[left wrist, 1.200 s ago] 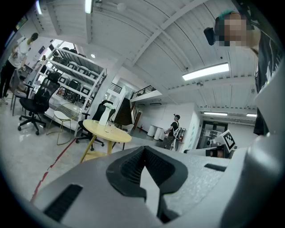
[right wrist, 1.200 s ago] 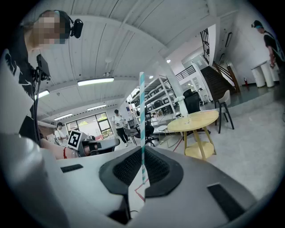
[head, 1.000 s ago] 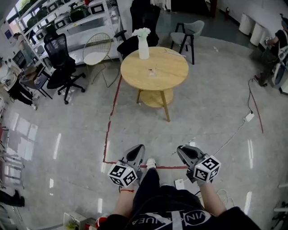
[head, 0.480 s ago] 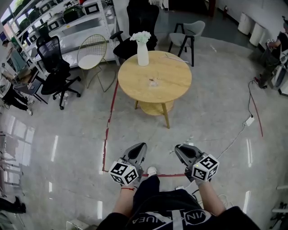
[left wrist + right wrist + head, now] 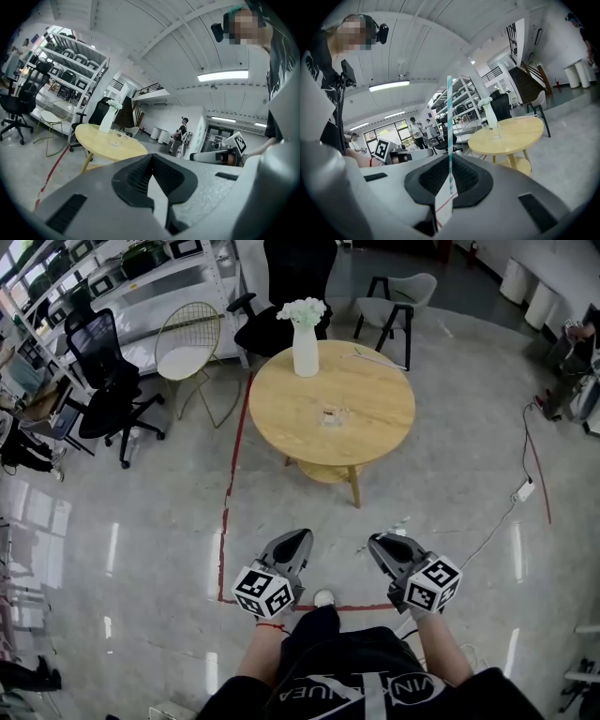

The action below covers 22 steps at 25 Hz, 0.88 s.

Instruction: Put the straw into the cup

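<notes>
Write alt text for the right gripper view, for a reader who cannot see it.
The right gripper is shut on a striped teal-and-white straw that stands upright between its jaws. Beyond it, a round wooden table carries a clear cup and a white vase of flowers.

Straw [image 5: 449,136] lower end hidden between fingers [image 5: 431,180]; cup [image 5: 330,416] too small for detail.
</notes>
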### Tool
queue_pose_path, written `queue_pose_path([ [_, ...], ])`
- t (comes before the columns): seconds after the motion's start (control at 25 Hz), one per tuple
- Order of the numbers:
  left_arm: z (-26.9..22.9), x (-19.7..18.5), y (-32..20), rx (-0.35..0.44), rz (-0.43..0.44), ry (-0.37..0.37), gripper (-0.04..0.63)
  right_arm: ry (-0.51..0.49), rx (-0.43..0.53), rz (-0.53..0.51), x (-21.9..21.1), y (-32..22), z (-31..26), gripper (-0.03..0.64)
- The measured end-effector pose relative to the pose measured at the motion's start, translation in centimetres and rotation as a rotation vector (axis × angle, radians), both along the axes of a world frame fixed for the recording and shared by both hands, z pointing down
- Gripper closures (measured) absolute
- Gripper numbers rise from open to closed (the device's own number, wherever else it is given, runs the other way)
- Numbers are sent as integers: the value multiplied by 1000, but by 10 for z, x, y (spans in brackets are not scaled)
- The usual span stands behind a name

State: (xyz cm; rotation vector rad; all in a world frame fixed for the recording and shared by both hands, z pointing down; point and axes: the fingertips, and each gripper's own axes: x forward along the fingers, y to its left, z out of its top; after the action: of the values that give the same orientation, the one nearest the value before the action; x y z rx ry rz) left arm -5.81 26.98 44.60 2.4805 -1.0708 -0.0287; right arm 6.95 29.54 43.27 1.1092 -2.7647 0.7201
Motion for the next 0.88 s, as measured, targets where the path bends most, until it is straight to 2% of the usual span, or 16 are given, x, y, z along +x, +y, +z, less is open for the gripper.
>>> queue_pose_path([
  [0.24, 2, -11, -39, 11, 30, -4, 589, -4, 7, 47, -5, -36, -2, 598],
  [0.44, 6, -11, -47, 5, 49, 5, 589, -12, -2, 48, -10, -46, 1, 598],
  [0.6, 10, -15, -59, -6, 34, 19, 589, -27, -4, 29, -15, -60, 5, 598],
  [0.88, 12, -18, -97, -2, 9, -6, 589, -51, 8, -27, -27, -105, 4, 598],
])
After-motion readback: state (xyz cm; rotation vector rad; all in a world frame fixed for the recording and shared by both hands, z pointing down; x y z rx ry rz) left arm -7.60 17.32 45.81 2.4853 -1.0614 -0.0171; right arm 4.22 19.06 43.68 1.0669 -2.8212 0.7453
